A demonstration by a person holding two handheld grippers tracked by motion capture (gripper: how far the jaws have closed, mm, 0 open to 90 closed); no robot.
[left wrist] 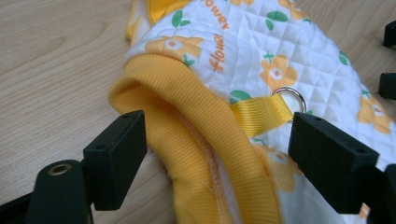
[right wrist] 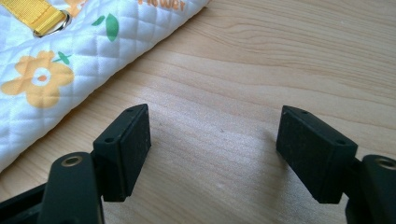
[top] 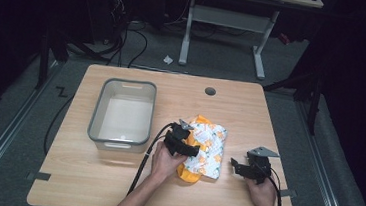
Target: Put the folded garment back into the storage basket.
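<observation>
We see a wooden bench (top: 114, 177) from the high view, and we place everything else by the quilted garment (top: 208, 148) lying near its middle. The garment is white with orange flowers and green leaves, and has a yellow ribbed cuff (left wrist: 196, 135). A grey tub (top: 122, 112) stands on the bench to the garment's left, just apart from it. A round hole (top: 210, 91) in the bench top lies beyond the garment's far edge.

The left hand-held gripper (top: 181, 142) sits on the garment's left edge, held by the person's left hand (top: 164, 162). In the left gripper view its jaws are spread wide, one on each side of the cuff, not closed on it. Past the cuff a yellow strap (left wrist: 259, 112) runs to a metal ring (left wrist: 290, 95) on the quilted cloth.

The right hand-held gripper (top: 248, 166) is to the garment's right, near it but apart, held by the right hand (top: 262, 190). In the right gripper view its jaws are spread with bare wood between them, and the garment's edge lies off to the upper left.
</observation>
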